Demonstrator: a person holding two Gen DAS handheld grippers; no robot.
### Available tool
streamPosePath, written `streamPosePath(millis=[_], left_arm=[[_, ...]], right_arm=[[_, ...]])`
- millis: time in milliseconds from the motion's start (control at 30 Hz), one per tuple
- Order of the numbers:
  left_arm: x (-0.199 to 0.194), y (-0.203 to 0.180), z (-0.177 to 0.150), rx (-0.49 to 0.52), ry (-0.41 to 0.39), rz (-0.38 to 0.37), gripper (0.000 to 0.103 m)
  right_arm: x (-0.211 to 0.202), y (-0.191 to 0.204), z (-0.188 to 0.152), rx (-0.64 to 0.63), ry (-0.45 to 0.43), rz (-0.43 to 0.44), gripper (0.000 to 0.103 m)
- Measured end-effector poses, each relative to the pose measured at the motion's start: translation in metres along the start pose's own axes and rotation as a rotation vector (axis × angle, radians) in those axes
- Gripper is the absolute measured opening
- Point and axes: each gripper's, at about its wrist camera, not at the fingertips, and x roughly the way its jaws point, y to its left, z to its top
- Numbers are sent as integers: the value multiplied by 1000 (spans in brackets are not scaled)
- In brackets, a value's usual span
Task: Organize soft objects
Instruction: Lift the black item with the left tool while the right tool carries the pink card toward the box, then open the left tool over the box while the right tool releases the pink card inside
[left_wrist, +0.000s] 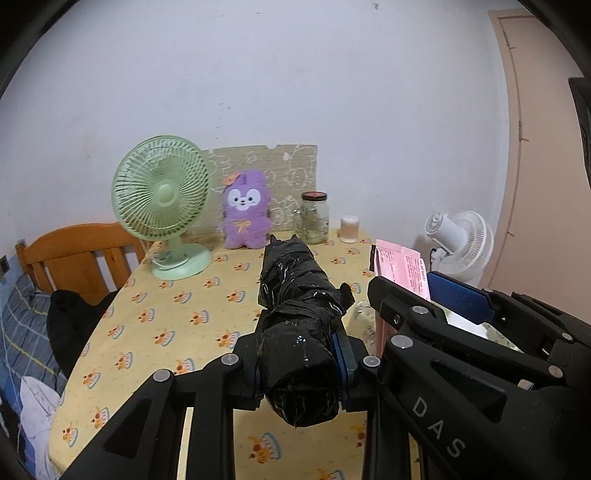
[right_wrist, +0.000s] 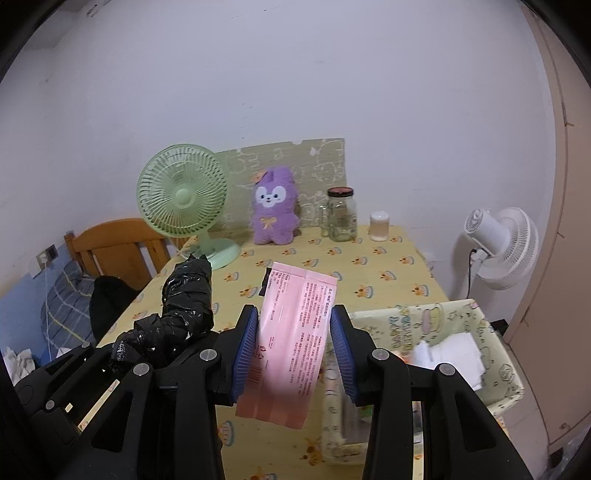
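Note:
My left gripper (left_wrist: 301, 363) is shut on a roll of black plastic bags (left_wrist: 299, 314), held above the table and pointing toward the back wall; the same roll (right_wrist: 184, 314) shows at the left of the right wrist view. Close beside it on the right, my right gripper (right_wrist: 293, 352) is shut on a soft pink packet (right_wrist: 291, 339) with printed text, whose top edge (left_wrist: 400, 264) shows in the left wrist view. A purple plush bunny (left_wrist: 245, 214) (right_wrist: 273, 210) sits upright against the back board.
A yellow patterned table (left_wrist: 166, 314) carries a green desk fan (left_wrist: 162, 199), a glass jar (left_wrist: 316, 218) and a small white cup (left_wrist: 349, 229). A fabric storage bin (right_wrist: 491, 328) with white cloths stands at the right. A white floor fan (right_wrist: 506, 247) and a wooden bedhead (left_wrist: 74, 254) flank the table.

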Motion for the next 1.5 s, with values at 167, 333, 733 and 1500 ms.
streamPosePath(millis=[167,333,733,1500], left_arm=[[3,-16,3,13,-7,-24,28],[8,-32,5,28,-7,-50,28],[26,-68,8,60,8,-124,28],[75,-122,-12,142,134,-253,41]], right_arm=[[-3,-17,2,10,-10,-23,44],[-5,-34,2,23,-15,-47,44],[-6,-72,-2,52,-9,-106,44],[21,-134,-30,119,91,-183,44]])
